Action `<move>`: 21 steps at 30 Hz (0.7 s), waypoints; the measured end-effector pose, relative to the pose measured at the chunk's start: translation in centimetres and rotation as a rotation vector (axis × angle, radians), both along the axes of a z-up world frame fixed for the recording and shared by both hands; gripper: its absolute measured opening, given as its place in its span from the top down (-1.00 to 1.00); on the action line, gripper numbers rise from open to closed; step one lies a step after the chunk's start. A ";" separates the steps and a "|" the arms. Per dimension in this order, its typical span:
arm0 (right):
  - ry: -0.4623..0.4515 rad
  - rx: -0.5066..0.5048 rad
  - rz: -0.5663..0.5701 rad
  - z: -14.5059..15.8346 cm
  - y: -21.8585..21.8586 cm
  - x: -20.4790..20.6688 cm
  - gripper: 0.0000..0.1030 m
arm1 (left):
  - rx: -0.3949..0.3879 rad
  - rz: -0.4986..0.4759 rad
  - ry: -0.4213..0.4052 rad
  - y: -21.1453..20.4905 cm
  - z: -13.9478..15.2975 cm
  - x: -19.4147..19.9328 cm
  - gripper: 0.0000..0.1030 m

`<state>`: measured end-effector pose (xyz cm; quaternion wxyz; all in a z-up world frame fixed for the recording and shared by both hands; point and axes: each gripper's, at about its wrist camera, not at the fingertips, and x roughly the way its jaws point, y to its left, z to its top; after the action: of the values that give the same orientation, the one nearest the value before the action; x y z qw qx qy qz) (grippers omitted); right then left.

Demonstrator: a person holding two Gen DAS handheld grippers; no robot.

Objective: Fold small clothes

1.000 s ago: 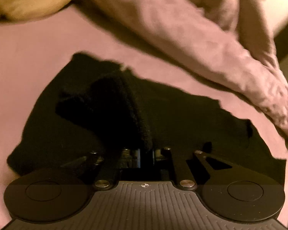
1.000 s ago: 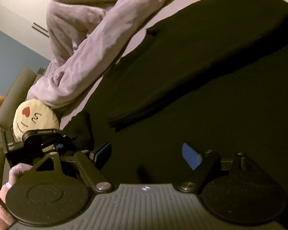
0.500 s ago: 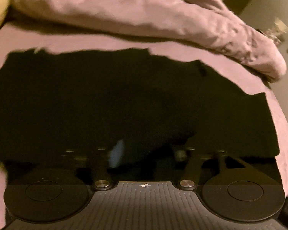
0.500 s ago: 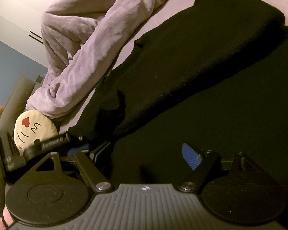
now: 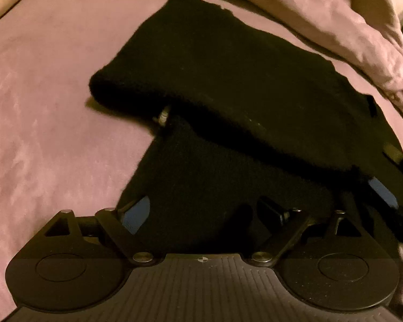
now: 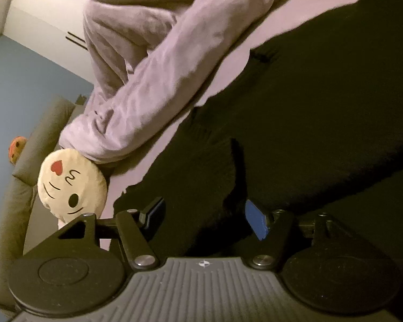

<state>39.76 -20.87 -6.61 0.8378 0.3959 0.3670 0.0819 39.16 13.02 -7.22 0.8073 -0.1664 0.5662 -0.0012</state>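
**Left side let go, right side lining up on the fold**

Since a second ago the left gripper [image 5: 209, 210] has dropped the black garment [image 5: 228, 86] and its jaws have just been opening; they're wide now, cloth lying between them but not pinched. The right gripper [image 6: 204, 216] has just been closing, still apart, with a dark flap in the gap, no grip yet. Garment lies part-folded on the pink bedsheet [image 5: 45, 112]. My tip: grab both layers at the edge, lift low, keep the crease straight.
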 end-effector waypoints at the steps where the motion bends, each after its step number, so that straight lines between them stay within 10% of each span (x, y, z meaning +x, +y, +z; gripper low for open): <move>1: 0.023 0.005 0.008 -0.5 0.2 0.7 -0.30 | 0.002 -0.008 0.002 -0.1 -0.1 -0.1 -0.84; 5: 0.063 0.019 0.009 -1.7 0.7 2.2 -0.16 | 0.026 -0.033 0.006 -0.6 -0.5 -0.2 -0.88; 8: 0.062 0.060 0.024 -1.8 1.0 2.7 0.45 | 0.048 -0.052 0.005 -1.1 -0.6 -0.1 -0.90; 19: 0.108 0.059 0.055 -2.2 1.8 3.9 0.42 | 0.063 -0.043 0.013 -2.7 -1.0 0.9 -0.95; 21: 0.081 0.014 0.070 -1.5 2.1 3.9 0.76 | 0.064 -0.040 0.019 -2.7 -1.0 1.0 -0.95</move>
<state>43.67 -18.82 -8.14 0.8161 0.3916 0.4136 0.0977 40.15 10.36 -8.18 0.8067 -0.1292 0.5766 0.0025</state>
